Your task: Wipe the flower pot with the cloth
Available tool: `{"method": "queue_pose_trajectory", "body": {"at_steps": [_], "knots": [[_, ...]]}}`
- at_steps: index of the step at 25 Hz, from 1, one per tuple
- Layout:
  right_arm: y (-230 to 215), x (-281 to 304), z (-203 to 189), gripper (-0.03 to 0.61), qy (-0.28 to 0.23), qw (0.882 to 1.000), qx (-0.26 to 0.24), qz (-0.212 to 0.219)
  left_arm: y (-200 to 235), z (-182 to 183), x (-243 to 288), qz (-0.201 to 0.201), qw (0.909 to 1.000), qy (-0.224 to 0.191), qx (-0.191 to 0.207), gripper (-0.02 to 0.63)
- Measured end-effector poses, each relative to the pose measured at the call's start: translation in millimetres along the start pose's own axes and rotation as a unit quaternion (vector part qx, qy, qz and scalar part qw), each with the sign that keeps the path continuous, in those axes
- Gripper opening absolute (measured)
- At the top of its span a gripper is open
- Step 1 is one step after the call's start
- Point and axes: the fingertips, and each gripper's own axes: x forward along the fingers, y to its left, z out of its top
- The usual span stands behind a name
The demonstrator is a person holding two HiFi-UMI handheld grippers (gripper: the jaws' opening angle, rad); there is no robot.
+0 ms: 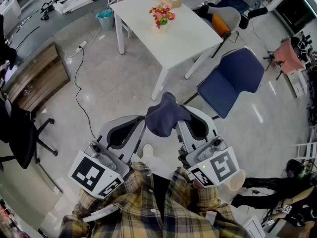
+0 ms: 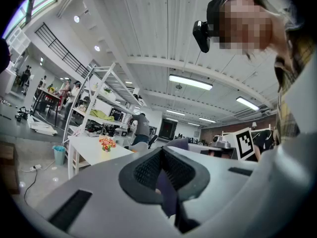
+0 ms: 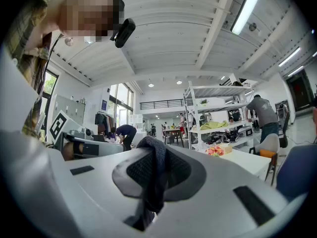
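Note:
The flower pot, small with red and orange flowers, stands on the white table far ahead of both grippers. It also shows small in the left gripper view and the right gripper view. A dark blue cloth is bunched between the two grippers, close to my body. My left gripper is shut on one end of the cloth. My right gripper is shut on the other end, and the cloth drapes over its jaws.
A blue chair stands between me and the table's right side, with an orange-cushioned chair behind it. A tissue box sits on the table. A teal bin, a wooden cabinet and a black office chair lie left.

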Motion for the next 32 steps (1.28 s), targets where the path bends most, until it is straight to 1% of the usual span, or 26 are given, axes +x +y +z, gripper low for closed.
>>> {"method": "queue_pose_trajectory", "body": {"at_steps": [5,12,16,19,22,27,32], "knots": [[-3,-3,0,0.017,-0.001,1.000,0.000,-0.001,0,1,5,0.003,1.0000,0.001,0.006,0.009],[-14,-6,-4,0.017,0.005,1.000,-0.008,-0.001,-3,0,17,0.019,0.9994,0.000,0.028,0.009],[-25,-10,-1,0.017,0.002,1.000,-0.010,0.008,-4,1,26,0.032,0.9991,-0.005,0.029,0.009],[-35,-13,-1,0.017,-0.004,1.000,-0.007,0.013,-5,-3,32,0.041,0.9985,-0.001,0.037,0.009],[-40,-8,-5,0.017,-0.003,1.000,0.000,0.020,-3,-8,35,0.047,0.9982,0.006,0.037,0.009],[-48,15,-14,0.017,0.005,1.000,0.007,0.029,22,-11,44,0.057,0.9979,0.011,0.030,0.009],[-68,58,-21,0.018,0.012,0.999,0.017,0.026,67,-6,66,0.053,0.9982,0.014,0.024,0.009]]}}
